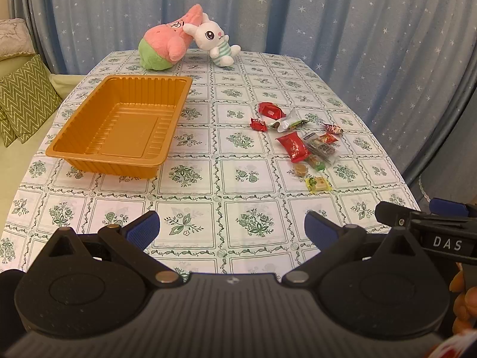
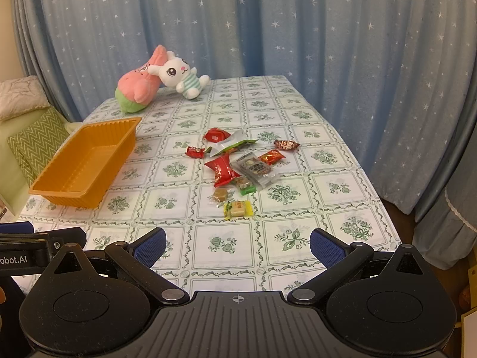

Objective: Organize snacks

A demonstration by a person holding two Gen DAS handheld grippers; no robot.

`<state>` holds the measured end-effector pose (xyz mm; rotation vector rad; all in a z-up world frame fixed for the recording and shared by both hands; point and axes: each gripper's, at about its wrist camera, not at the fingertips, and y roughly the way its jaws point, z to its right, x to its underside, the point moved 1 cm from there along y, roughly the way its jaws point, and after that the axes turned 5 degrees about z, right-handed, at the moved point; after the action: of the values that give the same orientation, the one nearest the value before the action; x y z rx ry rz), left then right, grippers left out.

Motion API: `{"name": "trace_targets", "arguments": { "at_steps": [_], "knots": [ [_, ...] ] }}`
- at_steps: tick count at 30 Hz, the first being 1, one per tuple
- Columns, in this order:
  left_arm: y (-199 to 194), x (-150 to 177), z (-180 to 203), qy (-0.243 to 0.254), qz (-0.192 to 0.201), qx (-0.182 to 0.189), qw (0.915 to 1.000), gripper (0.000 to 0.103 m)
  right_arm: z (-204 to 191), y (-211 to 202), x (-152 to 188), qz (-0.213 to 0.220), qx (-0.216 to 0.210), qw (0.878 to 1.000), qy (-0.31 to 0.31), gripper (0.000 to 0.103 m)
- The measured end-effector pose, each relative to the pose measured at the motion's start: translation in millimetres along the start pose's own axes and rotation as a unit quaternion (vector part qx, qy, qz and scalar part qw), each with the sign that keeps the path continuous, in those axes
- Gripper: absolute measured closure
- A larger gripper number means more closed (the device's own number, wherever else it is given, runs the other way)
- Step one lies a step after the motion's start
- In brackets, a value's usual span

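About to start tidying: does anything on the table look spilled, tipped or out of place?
The snacks lie in a loose, overlapping scatter on the tablecloth, none in the orange tray, which is empty. At the far end, the pink plush is tipped over, with the bunny leaning on it. Nothing looks damaged.

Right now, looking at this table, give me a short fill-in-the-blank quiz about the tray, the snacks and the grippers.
1. The orange tray holds ____ snacks.
2. The yellow-wrapped snack lies ____ to the cameras of the whole snack pile.
3. Both the left hand-held gripper and the right hand-held gripper are ____.
4. The white bunny plush leans on a ____ plush.

Missing words: no; nearest; open; pink
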<state>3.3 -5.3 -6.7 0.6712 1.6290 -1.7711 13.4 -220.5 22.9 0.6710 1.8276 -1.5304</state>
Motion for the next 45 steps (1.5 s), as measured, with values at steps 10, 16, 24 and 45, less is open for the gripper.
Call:
{"name": "trace_targets", "arguments": {
  "at_steps": [10, 16, 24, 45],
  "knots": [
    [1.6, -0.1, 1.4, 0.0, -0.001, 0.002, 1.0, 0.0, 3.3, 1.9, 1.6, -0.001, 0.002, 1.0, 0.003, 0.001],
    [14.0, 1.4, 1.5, -0.009, -0.012, 0.02, 0.9997, 0.001, 17.6, 9.5, 5.4, 0.0, 0.014, 1.0, 0.018, 0.001],
    [49.8, 3.5, 11.1, 0.006, -0.026, 0.035, 0.999, 0.001, 37.4, 27.9, 8.5, 0.01, 0.027, 0.999, 0.033, 0.001],
    [155.3, -13.5, -4.6, -0.003, -0.032, 0.034, 0.9989, 0.007, 14.4, 170.0, 17.3, -0.014, -0.023, 1.0, -0.014, 0.045]
  ]
}}
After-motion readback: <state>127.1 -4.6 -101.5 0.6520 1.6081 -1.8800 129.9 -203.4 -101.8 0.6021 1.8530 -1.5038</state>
